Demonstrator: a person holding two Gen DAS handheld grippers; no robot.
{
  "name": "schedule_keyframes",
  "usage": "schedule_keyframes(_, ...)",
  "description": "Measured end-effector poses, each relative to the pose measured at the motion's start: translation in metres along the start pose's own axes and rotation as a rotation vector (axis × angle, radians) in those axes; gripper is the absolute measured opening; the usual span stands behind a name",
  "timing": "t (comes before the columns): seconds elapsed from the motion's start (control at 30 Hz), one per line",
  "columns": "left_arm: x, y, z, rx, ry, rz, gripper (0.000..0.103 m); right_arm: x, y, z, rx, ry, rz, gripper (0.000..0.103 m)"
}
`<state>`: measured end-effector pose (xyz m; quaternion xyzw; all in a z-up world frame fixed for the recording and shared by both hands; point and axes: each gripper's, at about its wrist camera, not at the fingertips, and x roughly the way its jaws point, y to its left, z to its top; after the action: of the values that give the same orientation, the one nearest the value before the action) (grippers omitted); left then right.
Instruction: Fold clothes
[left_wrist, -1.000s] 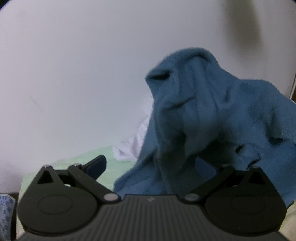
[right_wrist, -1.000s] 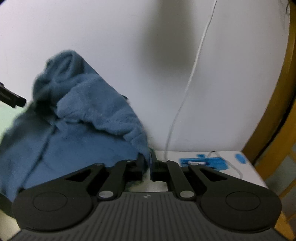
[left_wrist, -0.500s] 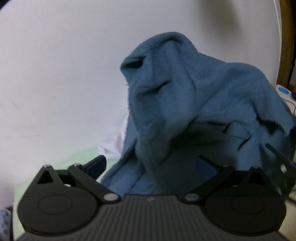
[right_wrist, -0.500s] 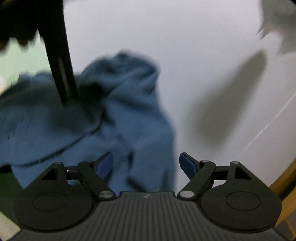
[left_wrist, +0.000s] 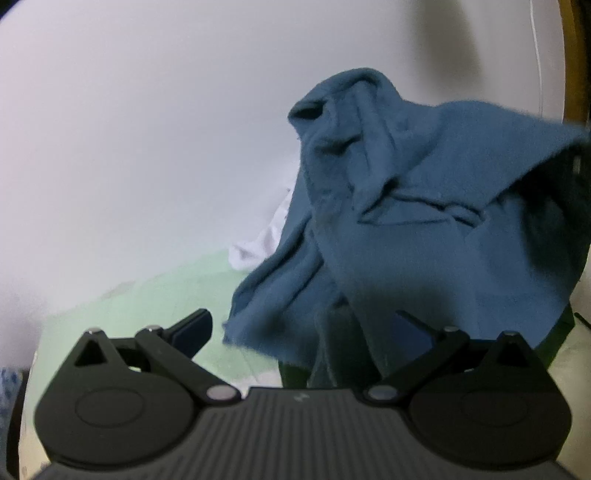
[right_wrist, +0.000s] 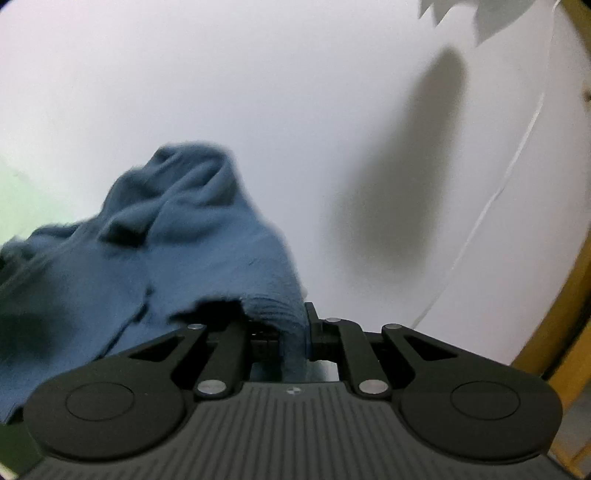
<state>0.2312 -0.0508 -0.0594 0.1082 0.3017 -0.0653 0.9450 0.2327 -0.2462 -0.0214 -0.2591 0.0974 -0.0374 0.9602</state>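
Note:
A blue fleece garment (left_wrist: 406, 206) hangs bunched in front of a white wall, over a pale green surface (left_wrist: 140, 295). My left gripper (left_wrist: 303, 332) is open; its left finger (left_wrist: 192, 328) is bare and the cloth drapes over the right finger. In the right wrist view the same garment (right_wrist: 177, 236) spreads to the left, and my right gripper (right_wrist: 295, 325) is shut on a ribbed edge of it, holding it up.
A white cloth (left_wrist: 266, 240) lies behind the blue garment on the green surface. A white cable (right_wrist: 495, 192) runs down the wall at right. A wooden frame (right_wrist: 561, 332) stands at the far right edge.
My right gripper was shut on the garment, opened half a second ago, and is now shut on its ribbed edge again. The garment has lifted and spread to the right in the left view.

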Motion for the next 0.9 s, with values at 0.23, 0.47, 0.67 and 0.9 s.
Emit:
schedule_keyframes(0.23,-0.036,-0.019,-0.023,-0.017,-0.028,0.045,0.102,-0.074,-0.023,0.051,0.117,-0.181,0.130,0.008)
schedule_keyframes(0.47,-0.092,-0.041,-0.042,-0.021,-0.132,0.149,0.102,-0.149,-0.035,0.089,0.173,-0.343,0.307,0.008)
schedule_keyframes(0.67,-0.139,-0.032,-0.060,-0.097,-0.171,0.211,0.102,-0.193,-0.019,0.120,0.198,-0.414,0.455,0.008)
schedule_keyframes(0.9,-0.190,0.000,-0.075,-0.150,-0.230,0.244,0.102,-0.252,-0.012,0.153,0.313,-0.442,0.569,0.008)
